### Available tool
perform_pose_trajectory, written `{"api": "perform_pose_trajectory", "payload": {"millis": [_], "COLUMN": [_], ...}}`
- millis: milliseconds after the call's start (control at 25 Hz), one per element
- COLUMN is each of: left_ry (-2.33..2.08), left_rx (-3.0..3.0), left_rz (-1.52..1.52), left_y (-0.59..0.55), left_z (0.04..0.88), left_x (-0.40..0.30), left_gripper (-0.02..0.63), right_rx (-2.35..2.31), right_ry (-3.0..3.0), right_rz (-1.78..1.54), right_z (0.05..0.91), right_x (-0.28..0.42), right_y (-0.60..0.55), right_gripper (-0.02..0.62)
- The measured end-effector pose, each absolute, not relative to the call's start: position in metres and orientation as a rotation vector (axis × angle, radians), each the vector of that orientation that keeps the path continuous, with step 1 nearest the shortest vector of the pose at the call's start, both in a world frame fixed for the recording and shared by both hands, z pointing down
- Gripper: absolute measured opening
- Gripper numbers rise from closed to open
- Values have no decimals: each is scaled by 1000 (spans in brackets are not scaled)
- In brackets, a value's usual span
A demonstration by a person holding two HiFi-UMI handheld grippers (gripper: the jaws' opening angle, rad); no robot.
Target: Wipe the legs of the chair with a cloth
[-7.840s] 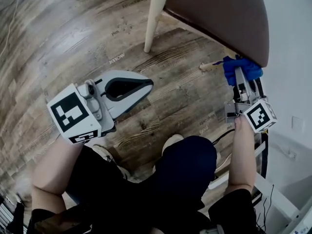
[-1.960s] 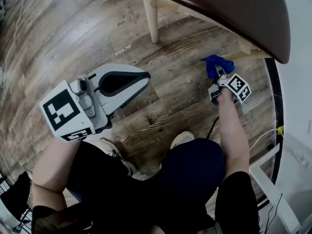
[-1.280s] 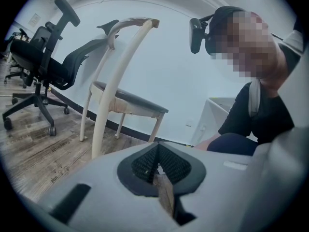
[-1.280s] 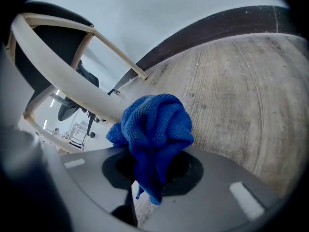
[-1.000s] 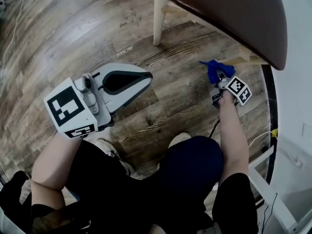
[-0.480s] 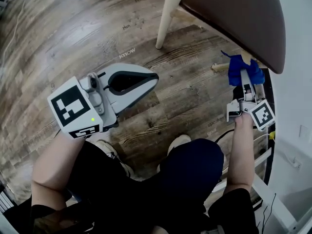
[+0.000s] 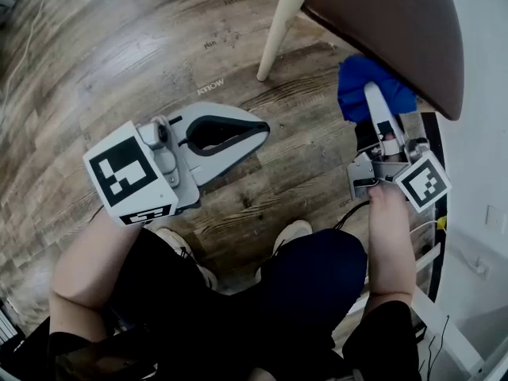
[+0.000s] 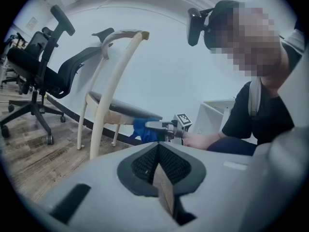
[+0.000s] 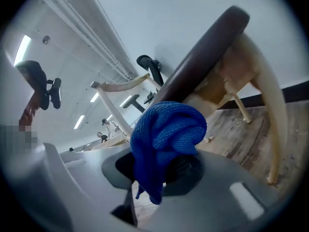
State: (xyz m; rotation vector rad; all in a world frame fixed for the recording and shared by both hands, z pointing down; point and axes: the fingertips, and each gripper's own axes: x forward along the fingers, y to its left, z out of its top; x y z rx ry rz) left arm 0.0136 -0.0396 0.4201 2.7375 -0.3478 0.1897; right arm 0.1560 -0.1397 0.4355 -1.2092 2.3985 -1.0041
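Nubbly knit cloth (image 9: 166, 139); matt wood-grain floor (image 7: 119, 62), prob. laminate

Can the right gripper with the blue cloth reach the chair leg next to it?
Probably yes. The right gripper holds the blue cloth close by the seat, and nothing shows between it and the near chair leg.

Looks along the left gripper (image 8: 158, 151), fingers (image 8: 145, 166) pressed together with nothing between. Beyond them, catches the right gripper (image 8: 153, 125) with a blue cloth (image 8: 143, 131) bunched at its tip, just below the dark seat of a pale-legged chair (image 8: 107, 95). Takes in a black office chair (image 8: 41, 64) at left on the wood floor (image 8: 26, 166), and a person (image 8: 256, 117) in a dark shirt at right.
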Motion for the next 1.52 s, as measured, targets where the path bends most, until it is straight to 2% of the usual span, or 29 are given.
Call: {"api": "perform_pose_trajectory", "payload": {"millis": [320, 720, 1240, 1520], "left_ry": [-357, -368, -460, -505], "left_rx": [2753, 2739, 2643, 2600], "left_rz": [166, 145, 84, 139], "left_y": [-31, -32, -50, -58], "left_z": [407, 405, 410, 423], "left_x": [5, -7, -42, -75], "left_gripper": [0, 0, 0, 0], "right_rx": [-996, -933, -1033, -1263], "right_ry": [2536, 2584, 2477, 2517], "right_rz": [-1041, -1121, -1586, -1825], "right_z": [432, 469, 661, 777], "right_x": [65, 21, 13, 16], "right_y": [-159, -175, -192, -192], "right_gripper": [98, 101, 101, 101]}}
